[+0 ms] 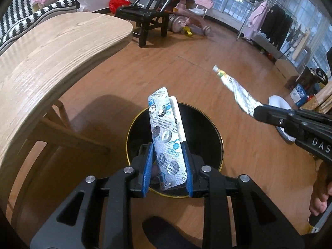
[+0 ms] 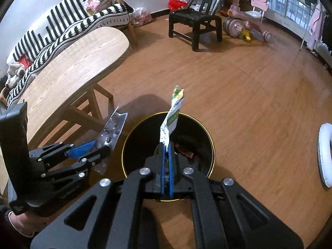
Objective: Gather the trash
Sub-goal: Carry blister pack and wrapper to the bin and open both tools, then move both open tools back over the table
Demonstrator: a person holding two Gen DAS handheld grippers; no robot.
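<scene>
My left gripper (image 1: pixel 168 151) is shut on a silver pill blister pack (image 1: pixel 166 132) and holds it upright over the black trash bin with a gold rim (image 1: pixel 215 137). My right gripper (image 2: pixel 167 147) is shut on a squeezed, flattened tube (image 2: pixel 172 116) above the same bin (image 2: pixel 132 143), which holds some trash. In the left wrist view the right gripper (image 1: pixel 257 112) comes in from the right with the tube (image 1: pixel 234 85). In the right wrist view the left gripper (image 2: pixel 99 145) holds the blister pack (image 2: pixel 112 130) left of the bin.
A light wooden table (image 1: pixel 51 56) stands left of the bin, with a striped sofa (image 2: pixel 68 18) behind it. A black chair (image 2: pixel 195 18), pink ride-on toys (image 2: pixel 247 14) and a clothes rack (image 1: pixel 269 20) stand farther back. A white slipper (image 2: pixel 324 155) lies on the right.
</scene>
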